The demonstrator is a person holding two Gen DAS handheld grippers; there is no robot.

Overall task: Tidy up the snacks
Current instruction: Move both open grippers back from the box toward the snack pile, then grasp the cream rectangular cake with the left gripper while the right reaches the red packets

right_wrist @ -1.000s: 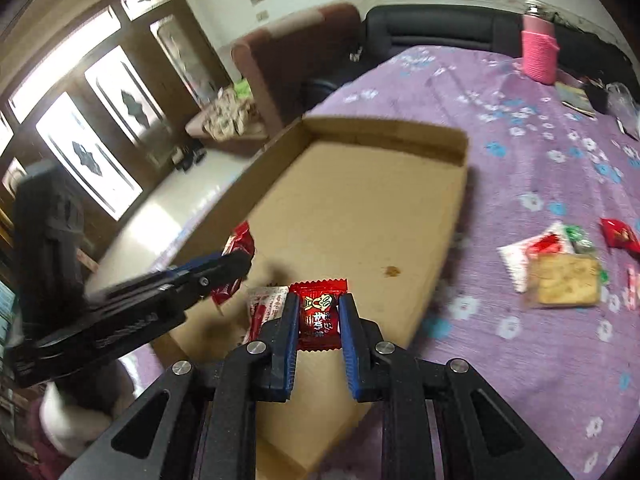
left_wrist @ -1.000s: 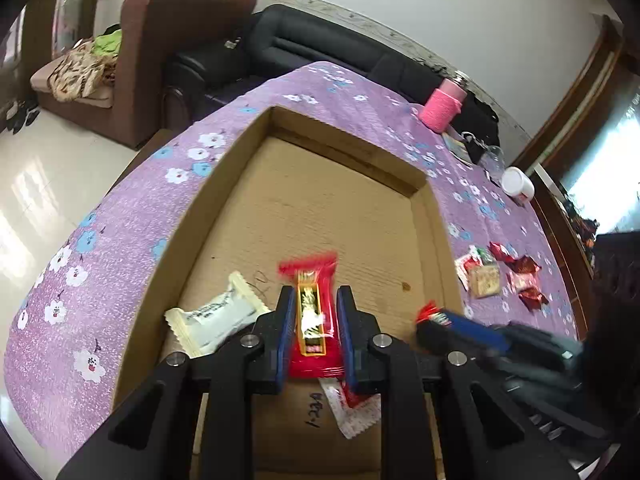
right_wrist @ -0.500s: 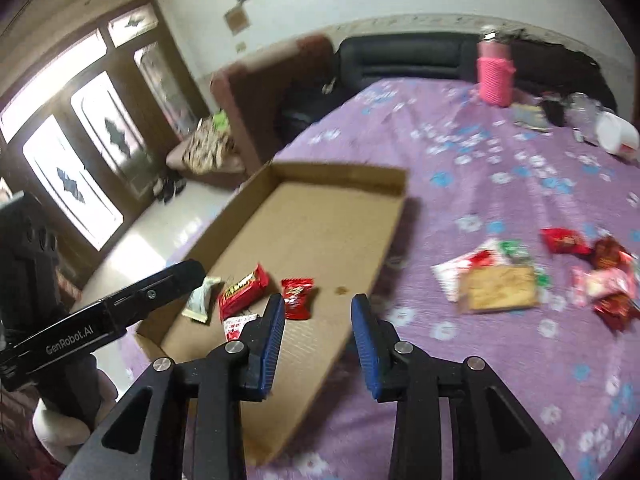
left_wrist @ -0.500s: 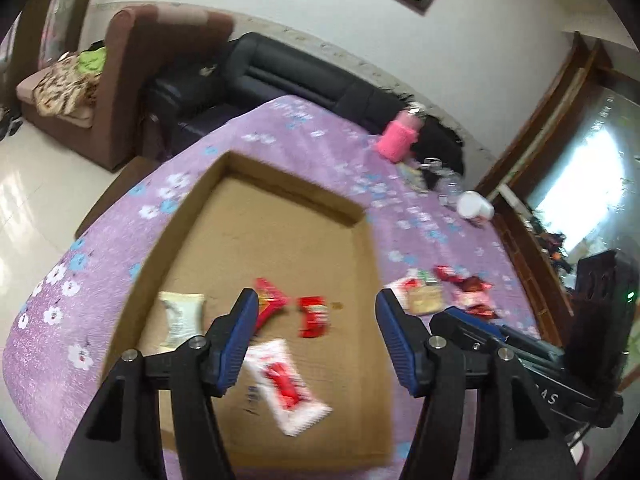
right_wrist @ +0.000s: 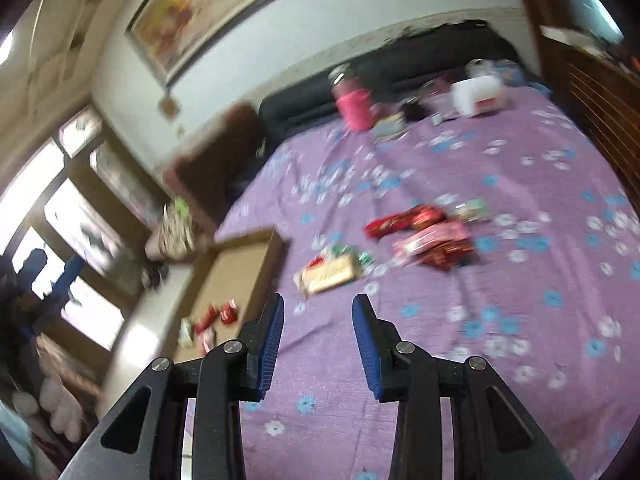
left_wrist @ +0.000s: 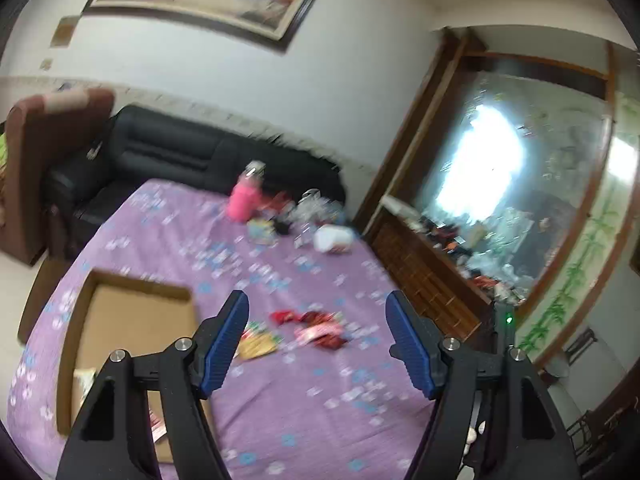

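Note:
A shallow cardboard tray (left_wrist: 132,320) (right_wrist: 236,268) lies on the purple flowered tablecloth, with several wrapped snacks (right_wrist: 212,322) inside at its near end. A loose heap of red and pink snack packets (left_wrist: 316,326) (right_wrist: 424,236) and a cracker pack (right_wrist: 330,274) (left_wrist: 258,342) sits on the cloth beside the tray. My left gripper (left_wrist: 318,344) hangs high above the table, its jaws opening wide with nothing between them. My right gripper (right_wrist: 318,340) is also over bare cloth, jaws opening, nothing held. Both views are blurred by motion.
At the table's far end stand a pink bottle (left_wrist: 246,198) (right_wrist: 354,104), a white cup on its side (left_wrist: 334,238) and small clutter. A black sofa (left_wrist: 168,152) lies behind, a wooden cabinet (left_wrist: 424,280) to the right.
Both grippers let go of their red snacks into the tray, opened, and swung up and away from it toward the loose snack heap.

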